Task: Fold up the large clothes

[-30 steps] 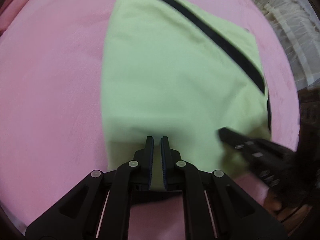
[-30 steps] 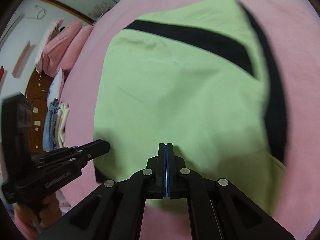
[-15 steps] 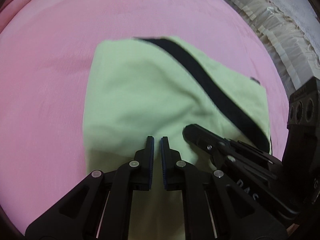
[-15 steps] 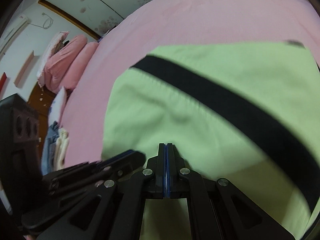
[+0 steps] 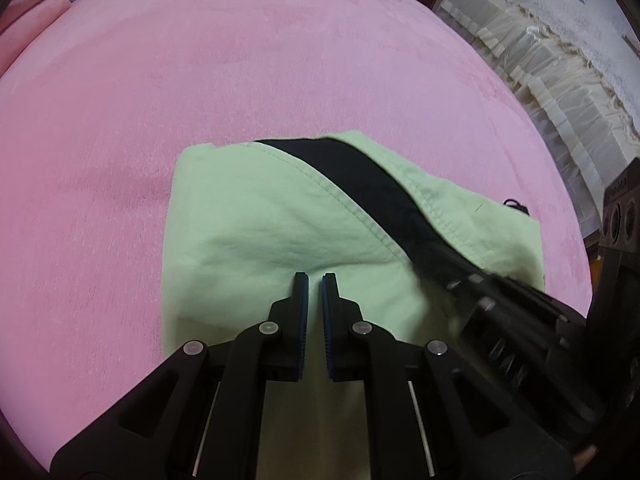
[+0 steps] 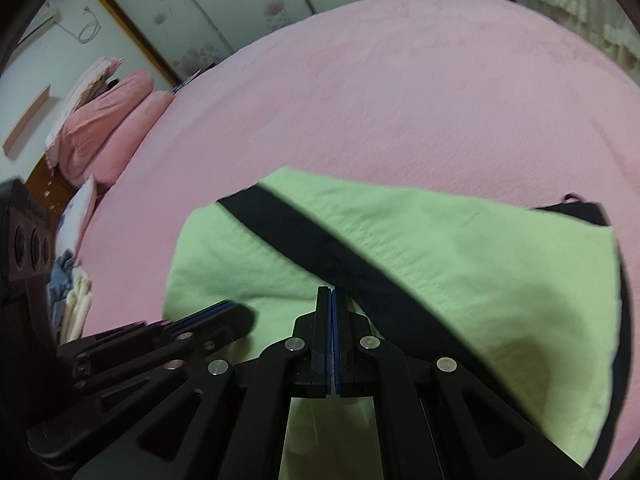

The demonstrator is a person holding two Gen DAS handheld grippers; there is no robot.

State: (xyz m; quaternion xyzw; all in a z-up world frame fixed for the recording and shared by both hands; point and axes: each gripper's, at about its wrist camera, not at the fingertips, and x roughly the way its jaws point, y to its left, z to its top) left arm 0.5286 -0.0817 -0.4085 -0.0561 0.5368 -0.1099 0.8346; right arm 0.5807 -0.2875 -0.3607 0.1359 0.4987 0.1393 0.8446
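Spreading across both views: a pink blanket (image 5: 280, 80) covers the bed, filling the frame from near edge to far edge.
Garment: a light green garment (image 5: 248, 240) lies folded on the pink blanket, in the near middle of the bed; in the right wrist view the same cloth (image 6: 500, 280) stretches from centre to the right edge.
Black stripe: a black band (image 5: 360, 184) runs diagonally across the garment from its far edge toward the near right; in the right wrist view it (image 6: 304, 240) crosses from far left to near centre.
Pillows: pink pillows (image 6: 108, 120) are stacked at the far left end of the bed, against the wall.
Wardrobe doors: pale floral-patterned sliding doors (image 6: 240, 8) stand beyond the far side of the bed.
Bed skirt: cream ruffled fabric (image 5: 552, 92) hangs at the far right.
Left gripper: the left gripper (image 5: 314, 280) sits over the near part of the green cloth, its two blue-padded fingers standing slightly apart with a narrow gap; fabric shows through the gap, but whether any is pinched cannot be told.
Right gripper: the right gripper (image 6: 332, 292) has its fingers pressed together at the near edge of the black band; whether cloth is caught between them cannot be told.
Spacing: the two grippers work just beside each other, the right one (image 5: 480, 288) reaching in from the right of the left wrist view.
Clothes pile: folded blue and cream laundry (image 6: 72, 292) sits at the left, off the bed.
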